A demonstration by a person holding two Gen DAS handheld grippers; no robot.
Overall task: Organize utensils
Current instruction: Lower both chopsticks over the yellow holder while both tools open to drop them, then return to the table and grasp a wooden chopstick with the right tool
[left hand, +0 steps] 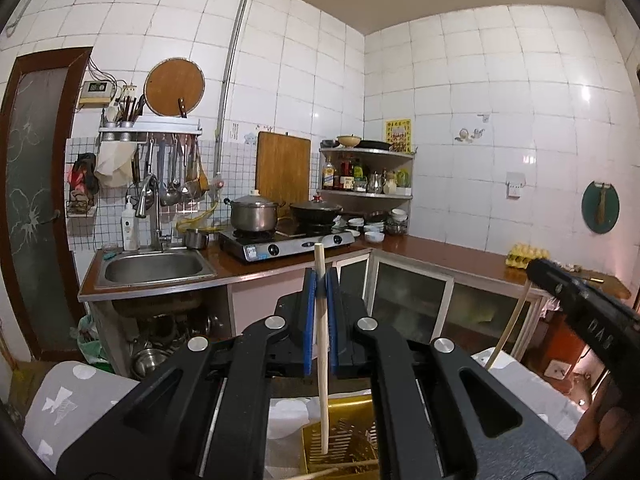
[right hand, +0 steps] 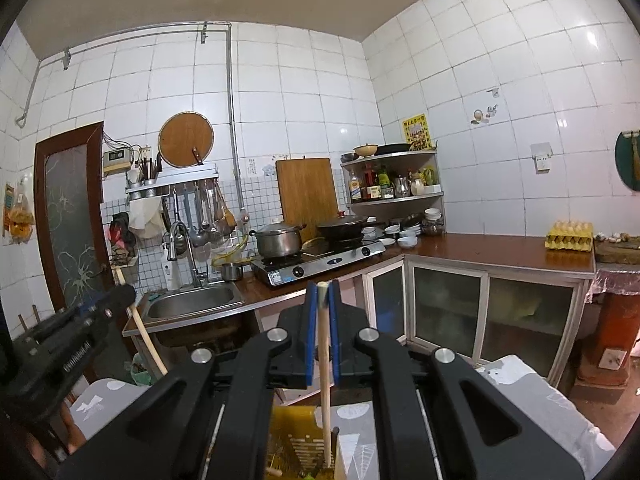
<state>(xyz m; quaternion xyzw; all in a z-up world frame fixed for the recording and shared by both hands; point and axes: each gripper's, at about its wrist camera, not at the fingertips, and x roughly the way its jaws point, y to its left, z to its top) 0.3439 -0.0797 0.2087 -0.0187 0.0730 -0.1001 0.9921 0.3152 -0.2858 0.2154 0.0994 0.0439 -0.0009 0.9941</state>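
My left gripper (left hand: 320,280) is shut on a pale wooden chopstick (left hand: 322,360) that hangs upright, its lower end inside a yellow slotted utensil holder (left hand: 344,440). My right gripper (right hand: 322,292) is shut on a second wooden chopstick (right hand: 325,380), also upright, its lower end in the same yellow holder (right hand: 292,444). The right gripper shows in the left wrist view (left hand: 538,270) at the right, with its chopstick (left hand: 508,328). The left gripper shows in the right wrist view (right hand: 120,296) at the left, with its chopstick (right hand: 148,340).
The holder stands on a white patterned cloth (left hand: 72,396). Ahead is a brown L-shaped counter (right hand: 480,248) with a steel sink (left hand: 154,268), a gas stove (left hand: 288,240) with a pot and a wok, bowls, and an egg tray (right hand: 568,234).
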